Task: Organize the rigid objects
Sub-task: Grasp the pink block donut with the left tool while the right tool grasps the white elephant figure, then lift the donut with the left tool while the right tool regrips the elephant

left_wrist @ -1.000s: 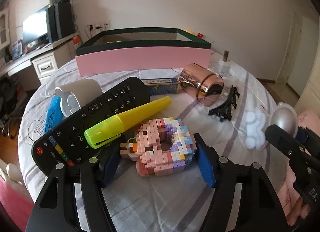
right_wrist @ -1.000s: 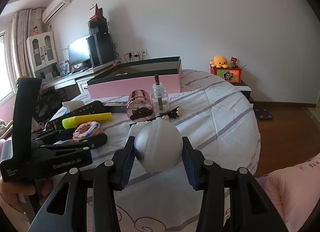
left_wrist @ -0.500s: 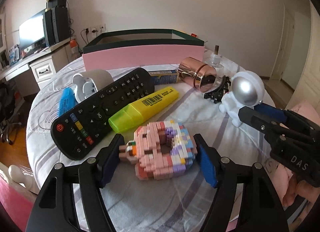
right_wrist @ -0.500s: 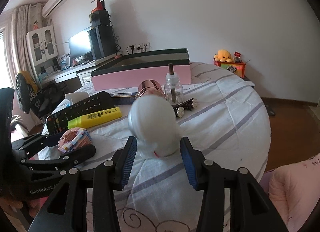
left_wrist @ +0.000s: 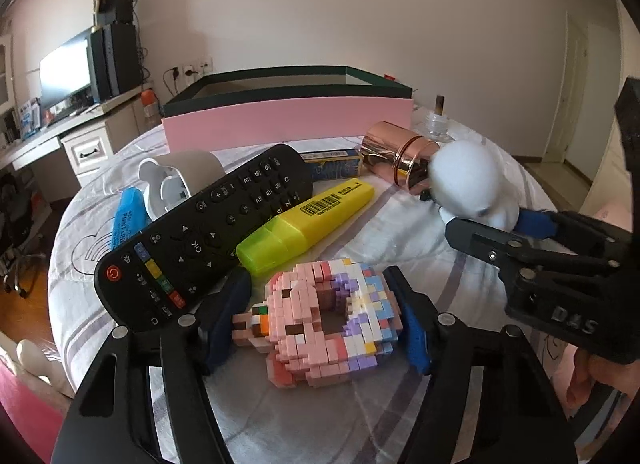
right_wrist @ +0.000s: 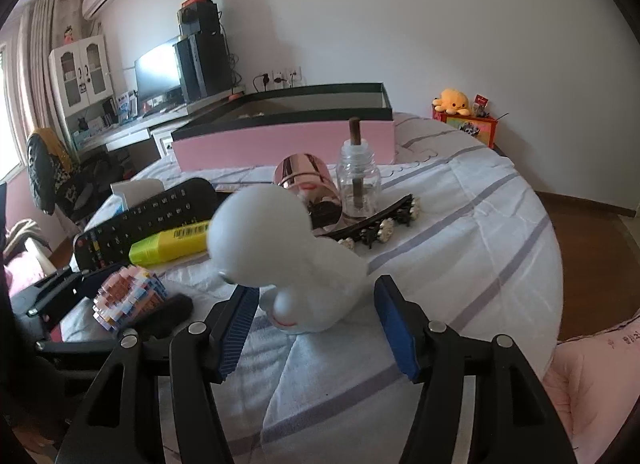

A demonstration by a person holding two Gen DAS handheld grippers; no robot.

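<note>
**A:** While both pairs of jaws are closing, what sits between them?

**B:** The left gripper point(left_wrist: 320, 320) has the brick donut point(left_wrist: 326, 322) lying on the bedsheet point(left_wrist: 420, 232) between its fingers point(left_wrist: 224, 320). The right pad looks close against the donut's edge and the left pad is near its stub; I cannot tell whether either presses yet.

**A:** And the right gripper point(right_wrist: 316, 322)?

**B:** It brackets the base of the white figure point(right_wrist: 280, 248), which is blurred and tilts to the left. The left pad is at its foot, while a gap shows at the right pad, so the spread is medium, not a firm grip.

**A:** What lies past the fingertips?

**B:** Beyond the left fingers: a highlighter point(left_wrist: 308, 224) and a remote point(left_wrist: 208, 232) side by side, then the pink box point(left_wrist: 288, 124) farther back. Ahead of the right fingers: a copper cup point(right_wrist: 308, 180) on its side, a glass bottle point(right_wrist: 358, 188) upright beside it and a hair clip point(right_wrist: 380, 224) in front of that.
</note>
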